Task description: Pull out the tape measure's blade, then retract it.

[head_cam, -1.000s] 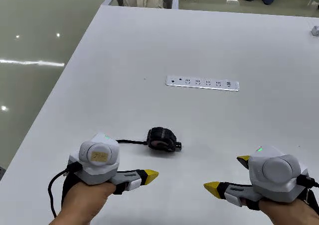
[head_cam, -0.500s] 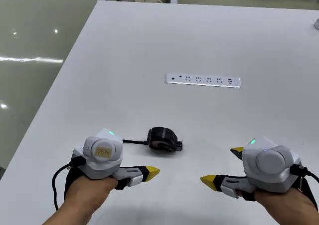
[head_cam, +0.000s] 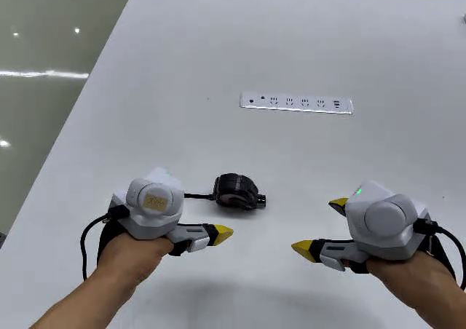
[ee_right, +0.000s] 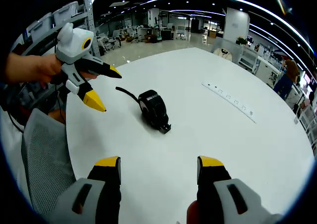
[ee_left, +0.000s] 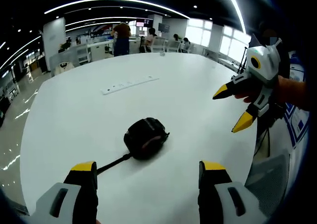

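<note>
left gripper (ee_left: 148, 166): jaws spread wide, touching nothing | right gripper (ee_right: 159, 161): jaws spread wide, touching nothing | black tape measure (head_cam: 235, 191): on white table (head_cam: 291, 52) between them, untouched | strap (head_cam: 198, 196) end hidden behind left gripper

the left gripper (ee_left: 148, 167) and right gripper (head_cam: 320, 225) match: a rounded white-grey housing, grey and black jaws capped with pointed yellow tips, and a small green light (head_cam: 358, 192) on top. the left one's round cap carries a pale yellow label (head_cam: 153, 203) with writing too small to read. a black cable (head_cam: 89, 231) loops from the rear of the left housing, and another black cable (head_cam: 445, 236) leaves the right one. a dark strap (head_cam: 109, 247) crosses the left hand (head_cam: 135, 260).
</note>
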Tool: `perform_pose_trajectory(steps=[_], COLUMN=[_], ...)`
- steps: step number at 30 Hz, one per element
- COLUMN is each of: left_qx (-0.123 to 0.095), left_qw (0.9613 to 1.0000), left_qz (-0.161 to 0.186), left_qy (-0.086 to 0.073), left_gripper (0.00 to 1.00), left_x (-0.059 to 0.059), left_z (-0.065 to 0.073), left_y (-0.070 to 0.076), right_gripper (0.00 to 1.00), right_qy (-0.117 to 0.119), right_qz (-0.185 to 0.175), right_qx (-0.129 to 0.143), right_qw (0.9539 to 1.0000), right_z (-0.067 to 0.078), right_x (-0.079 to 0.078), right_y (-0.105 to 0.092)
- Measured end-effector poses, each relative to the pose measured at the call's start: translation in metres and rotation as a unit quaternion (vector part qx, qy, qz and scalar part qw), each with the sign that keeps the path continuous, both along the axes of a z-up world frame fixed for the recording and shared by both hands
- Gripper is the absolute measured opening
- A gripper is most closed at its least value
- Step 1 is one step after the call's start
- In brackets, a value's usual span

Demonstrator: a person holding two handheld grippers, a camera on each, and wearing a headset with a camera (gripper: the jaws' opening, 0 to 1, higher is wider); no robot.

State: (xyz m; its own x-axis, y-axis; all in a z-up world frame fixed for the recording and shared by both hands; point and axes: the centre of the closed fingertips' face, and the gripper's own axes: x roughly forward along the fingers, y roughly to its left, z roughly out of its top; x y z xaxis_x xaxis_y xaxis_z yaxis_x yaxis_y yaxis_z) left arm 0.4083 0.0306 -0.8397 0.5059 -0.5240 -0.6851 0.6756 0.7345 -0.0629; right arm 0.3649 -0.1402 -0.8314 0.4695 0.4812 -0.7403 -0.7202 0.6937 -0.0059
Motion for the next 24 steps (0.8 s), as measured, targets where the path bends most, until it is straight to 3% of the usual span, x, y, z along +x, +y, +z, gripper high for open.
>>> perform_pose_trajectory(steps=[15, 24], left_qx=[0.032, 0.060], left_qw=[0.9977, 0.9917], left_qz=[-0.058, -0.111], left_qy=[-0.009, -0.024], left_gripper=[0.78, 0.75], left_x=[0.012, 0.021], left_z=[-0.010, -0.011], left_y=[-0.007, -0.015], right_gripper=[0.56, 0.52], right_qy=[-0.003, -0.011], right_qz=[0.053, 0.074], right_qx=[-0.010, -0.013], right_qw=[0.9986, 0.9971], right_z=[-0.013, -0.019], right_x=[0.012, 0.020], right_y=[0.014, 0.018])
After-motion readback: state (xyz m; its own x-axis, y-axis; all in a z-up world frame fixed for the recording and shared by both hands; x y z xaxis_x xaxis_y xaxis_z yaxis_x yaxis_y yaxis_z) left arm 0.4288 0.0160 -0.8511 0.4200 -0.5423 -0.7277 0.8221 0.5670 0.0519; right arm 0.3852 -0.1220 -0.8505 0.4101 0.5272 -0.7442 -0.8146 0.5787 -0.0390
